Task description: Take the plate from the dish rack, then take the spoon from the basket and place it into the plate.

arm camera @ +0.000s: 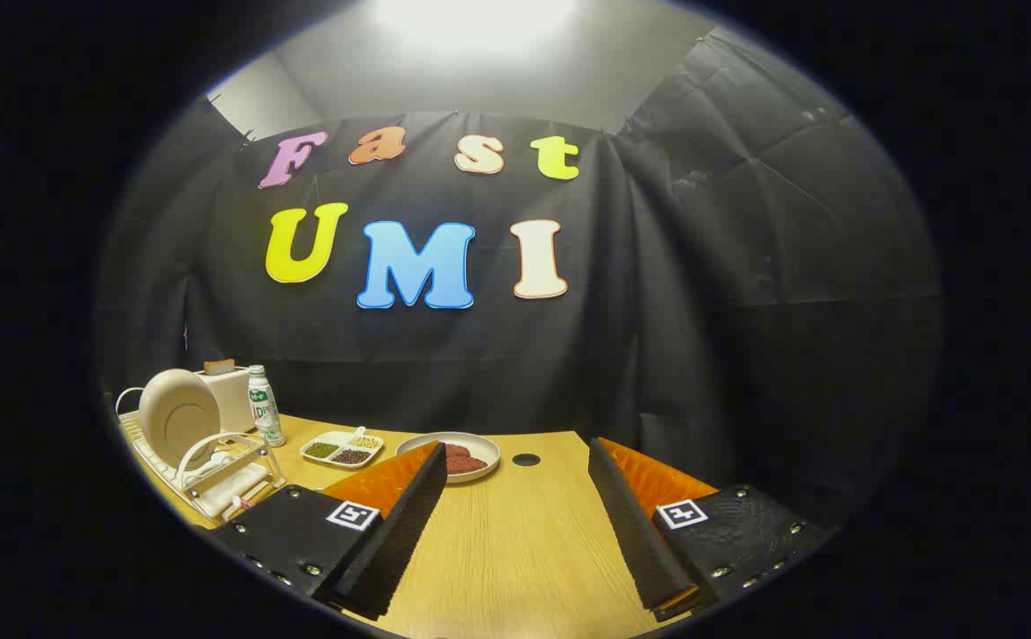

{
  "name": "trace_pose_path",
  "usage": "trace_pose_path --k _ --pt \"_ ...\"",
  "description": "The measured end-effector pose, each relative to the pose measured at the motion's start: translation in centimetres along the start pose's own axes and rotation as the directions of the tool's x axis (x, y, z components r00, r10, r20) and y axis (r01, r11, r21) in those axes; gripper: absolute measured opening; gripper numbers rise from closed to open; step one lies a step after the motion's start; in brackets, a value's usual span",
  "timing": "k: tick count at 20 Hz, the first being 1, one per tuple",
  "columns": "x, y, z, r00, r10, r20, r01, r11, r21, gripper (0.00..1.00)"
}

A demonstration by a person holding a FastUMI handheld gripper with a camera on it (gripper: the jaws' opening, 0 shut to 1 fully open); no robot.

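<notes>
Beige round plate [180,415] stands upright in the white wire dish rack [214,475], beyond and left of the gripper [515,524], whose fingers gape wide, holding nothing.

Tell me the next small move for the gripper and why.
Probably swing the gripper left toward the dish rack. Its jaws stand open over bare table, holding nothing, and the plate stands upright in the rack, off to the left of the fingers. The plate comes first in the task, so closing that gap seems the sensible start.
</notes>
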State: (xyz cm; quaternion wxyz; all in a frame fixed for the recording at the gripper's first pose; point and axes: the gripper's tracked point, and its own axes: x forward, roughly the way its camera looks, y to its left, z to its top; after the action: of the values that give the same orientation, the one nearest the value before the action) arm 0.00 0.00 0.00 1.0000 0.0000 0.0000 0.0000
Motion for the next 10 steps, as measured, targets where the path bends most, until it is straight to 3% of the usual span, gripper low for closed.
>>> trace_pose_path --k 4,10 --pt "-3.9 3.7 2.0 0.997 0.021 -0.076 -0.023 0.999 -0.022 0.98" --pt "-8.5 11.9 6.0 0.988 0.122 -0.098 -0.124 0.992 -0.017 0.98"
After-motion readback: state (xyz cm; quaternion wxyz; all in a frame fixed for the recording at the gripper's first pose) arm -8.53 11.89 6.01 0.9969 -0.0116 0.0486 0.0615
